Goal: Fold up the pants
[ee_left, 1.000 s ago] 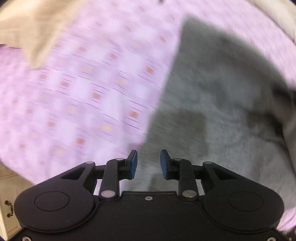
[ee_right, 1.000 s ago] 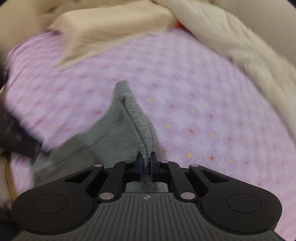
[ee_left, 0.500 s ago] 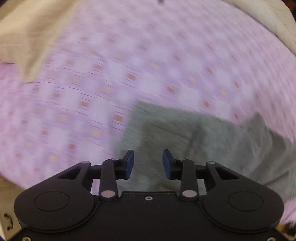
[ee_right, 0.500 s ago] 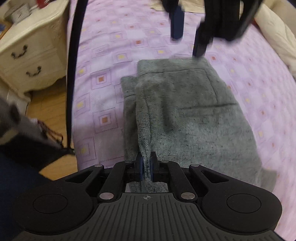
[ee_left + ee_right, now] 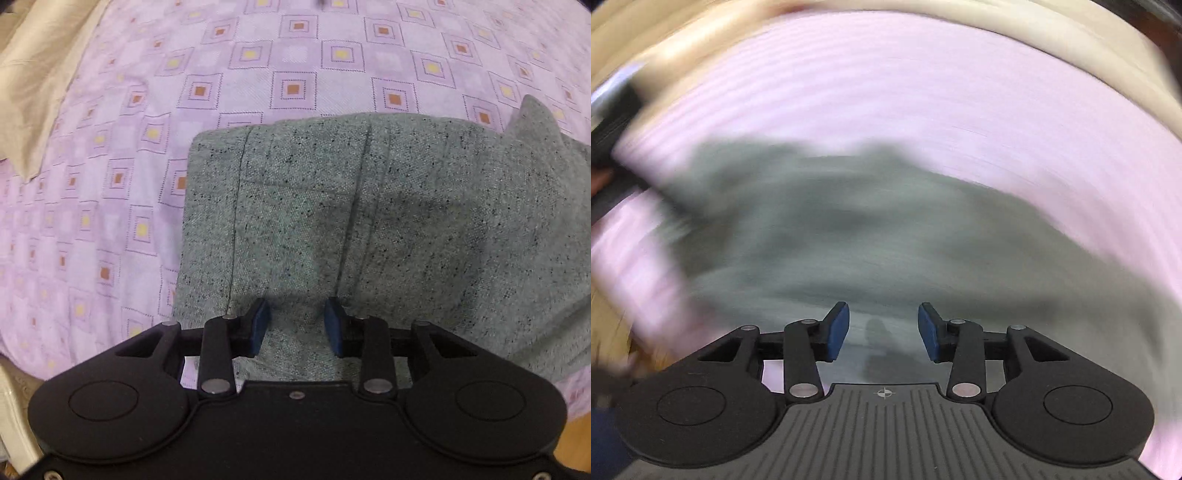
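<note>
The grey speckled pants (image 5: pixel 369 221) lie folded into a rough rectangle on the purple bedspread (image 5: pixel 295 55); one corner sticks up at the right. My left gripper (image 5: pixel 297 328) points down over the near edge of the pants, jaws apart, with cloth showing below the blue pads (image 5: pixel 260 328) but not pinched. In the right wrist view everything is smeared by motion. The pants (image 5: pixel 849 229) appear there as a grey patch. My right gripper (image 5: pixel 882 328) hangs over them with its jaws opening and nothing between the pads.
A beige cover (image 5: pixel 33 92) lies at the bed's far left. Pale furniture (image 5: pixel 11 406) and wooden floor (image 5: pixel 576 443) show past the bed's near edge. Cream bedding (image 5: pixel 1071 44) runs along the top of the right view. A dark blurred shape (image 5: pixel 613 122) sits at its left.
My right gripper has let go of the pants' edge, spread its jaws and swung fast across the bed. My left gripper has sunk closer over the folded pants.
</note>
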`<state>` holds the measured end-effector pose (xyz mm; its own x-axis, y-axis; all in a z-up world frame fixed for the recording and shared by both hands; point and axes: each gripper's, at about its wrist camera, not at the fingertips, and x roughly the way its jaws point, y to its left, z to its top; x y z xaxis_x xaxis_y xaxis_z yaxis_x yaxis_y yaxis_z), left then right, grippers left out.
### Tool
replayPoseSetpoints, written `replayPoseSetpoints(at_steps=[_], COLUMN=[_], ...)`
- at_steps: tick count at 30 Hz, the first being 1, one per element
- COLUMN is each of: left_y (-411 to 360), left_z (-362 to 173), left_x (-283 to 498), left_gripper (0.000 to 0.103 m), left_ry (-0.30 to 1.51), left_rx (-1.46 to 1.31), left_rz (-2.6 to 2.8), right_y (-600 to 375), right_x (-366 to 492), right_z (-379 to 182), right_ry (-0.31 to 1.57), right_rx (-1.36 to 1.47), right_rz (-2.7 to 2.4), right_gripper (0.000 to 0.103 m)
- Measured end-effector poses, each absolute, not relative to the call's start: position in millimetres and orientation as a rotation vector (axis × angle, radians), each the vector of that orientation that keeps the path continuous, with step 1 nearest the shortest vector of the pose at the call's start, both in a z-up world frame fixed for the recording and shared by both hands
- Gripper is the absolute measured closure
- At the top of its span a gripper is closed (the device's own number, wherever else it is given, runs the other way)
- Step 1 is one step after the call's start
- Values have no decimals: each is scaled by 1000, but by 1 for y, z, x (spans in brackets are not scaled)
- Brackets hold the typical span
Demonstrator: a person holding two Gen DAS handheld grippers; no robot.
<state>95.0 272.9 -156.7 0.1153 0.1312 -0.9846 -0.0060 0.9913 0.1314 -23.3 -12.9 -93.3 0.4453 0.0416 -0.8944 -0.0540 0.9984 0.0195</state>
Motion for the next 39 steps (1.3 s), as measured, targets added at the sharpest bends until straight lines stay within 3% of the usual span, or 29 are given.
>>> replayPoseSetpoints(at_steps=[11, 23, 24, 25, 26, 32, 36, 39], left_y=[215, 225, 224, 223, 224, 226, 230, 224], left_z=[-171, -179, -179, -179, -179, -181, -180, -177], left_x=[70, 91, 91, 92, 92, 97, 101, 101], left_gripper=[60, 60, 60, 60, 60, 51, 44, 45], left_ry=[1462, 1501, 1502, 1503, 1504, 1520, 1522, 1512], left_rx=[218, 167, 166, 163, 162, 201, 191, 224], left_rz=[149, 198, 203, 209, 214, 204, 208, 218], right_y=[-287, -358, -358, -360, -358, -347, -366, -355], right_x=[-61, -52, -49, -44, -40, -46, -59, -53], right_z=[-117, -168, -171, -172, -171, -121, -157, -175], right_ry=[984, 960, 978, 995, 1005, 1007, 1151, 1189], right_rx=[452, 752, 758, 756, 743, 386, 370, 278], right_rz=[-699, -693, -678, -660, -621, -517, -522, -492], right_gripper=[55, 52, 54, 63, 98, 101, 101, 100])
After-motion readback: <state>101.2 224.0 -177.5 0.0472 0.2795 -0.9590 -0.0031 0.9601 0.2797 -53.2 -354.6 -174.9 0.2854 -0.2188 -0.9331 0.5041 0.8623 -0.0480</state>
